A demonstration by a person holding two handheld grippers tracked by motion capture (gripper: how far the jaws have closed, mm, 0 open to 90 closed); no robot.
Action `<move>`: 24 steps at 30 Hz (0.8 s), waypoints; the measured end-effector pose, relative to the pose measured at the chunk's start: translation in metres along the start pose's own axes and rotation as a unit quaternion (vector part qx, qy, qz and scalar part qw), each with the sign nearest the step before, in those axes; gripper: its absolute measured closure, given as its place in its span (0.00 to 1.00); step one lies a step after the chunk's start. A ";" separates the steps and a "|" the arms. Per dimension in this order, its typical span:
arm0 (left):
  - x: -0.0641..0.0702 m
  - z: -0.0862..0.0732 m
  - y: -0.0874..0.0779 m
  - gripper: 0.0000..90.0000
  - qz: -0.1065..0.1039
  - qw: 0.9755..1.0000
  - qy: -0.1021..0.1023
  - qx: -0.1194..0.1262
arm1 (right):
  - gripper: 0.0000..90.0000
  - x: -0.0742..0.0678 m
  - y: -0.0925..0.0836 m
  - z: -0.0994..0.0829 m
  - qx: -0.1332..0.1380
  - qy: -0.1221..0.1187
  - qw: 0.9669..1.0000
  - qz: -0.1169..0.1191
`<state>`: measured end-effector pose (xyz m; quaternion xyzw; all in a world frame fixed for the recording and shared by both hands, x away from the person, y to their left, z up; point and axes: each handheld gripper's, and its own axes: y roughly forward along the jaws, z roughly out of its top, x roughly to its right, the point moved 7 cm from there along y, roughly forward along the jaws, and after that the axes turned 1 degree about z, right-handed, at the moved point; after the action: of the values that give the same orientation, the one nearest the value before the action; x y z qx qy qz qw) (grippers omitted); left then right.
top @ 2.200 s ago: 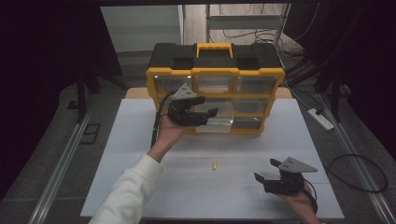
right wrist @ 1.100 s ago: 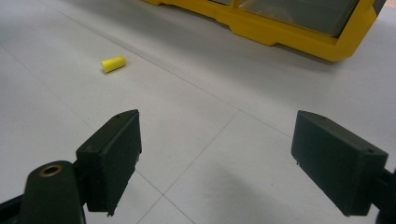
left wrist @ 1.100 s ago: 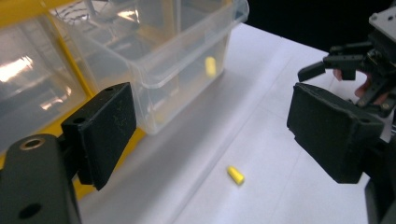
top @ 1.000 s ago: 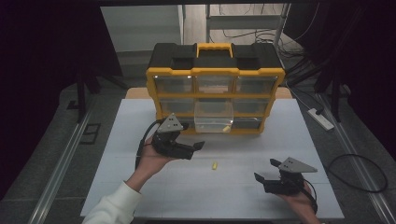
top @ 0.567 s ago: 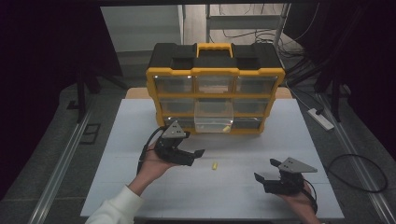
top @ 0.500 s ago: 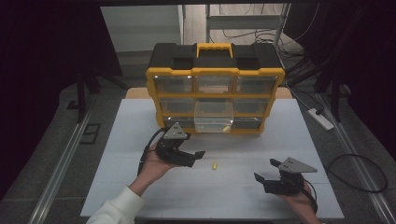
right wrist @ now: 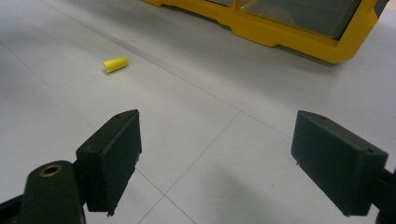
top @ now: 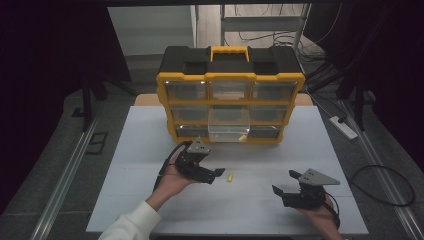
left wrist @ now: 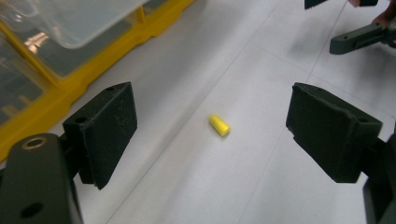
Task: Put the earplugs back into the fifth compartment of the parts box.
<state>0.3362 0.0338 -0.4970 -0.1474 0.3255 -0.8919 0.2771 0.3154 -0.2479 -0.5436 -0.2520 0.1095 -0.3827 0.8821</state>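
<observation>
A small yellow plug (top: 230, 178) lies on the white table (top: 150, 150), in front of a yellow-and-black drawer organizer (top: 230, 82). My left gripper (top: 216, 175) hovers low just left of the plug, open. In the left gripper view the plug (left wrist: 219, 125) lies on the table between and beyond the wide-apart jaws of that gripper (left wrist: 215, 140), untouched. My right gripper (top: 286, 184) rests open near the table's front right. In the right gripper view the plug (right wrist: 115, 64) lies far off to the upper left of the empty jaws of that gripper (right wrist: 215, 158).
One clear drawer (top: 228, 125) in the organizer's bottom row is pulled out, with a yellow piece (top: 242, 137) inside. The organizer's yellow base (left wrist: 70, 88) runs close to the left gripper. A power strip (top: 343, 127) lies off the table's right edge.
My left gripper has come away from the pulled-out drawer, toward the person and down to the table beside the yellow plug, with its jaws still wide. The right gripper has not moved.
</observation>
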 end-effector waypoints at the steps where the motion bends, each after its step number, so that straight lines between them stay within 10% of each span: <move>1: 0.000 0.000 0.001 0.18 -0.001 1.000 0.000 -0.002 | 0.19 0.000 0.000 0.000 -0.001 0.000 1.000 -0.001; 24: 0.012 -0.014 0.053 0.17 -0.032 0.997 0.006 -0.073 | 0.19 0.000 0.000 0.000 0.002 0.001 1.000 0.001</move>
<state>0.3414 0.0003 -0.5417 -0.1723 0.3862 -0.8752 0.2351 0.3154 -0.2483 -0.5433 -0.2497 0.1103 -0.3826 0.8827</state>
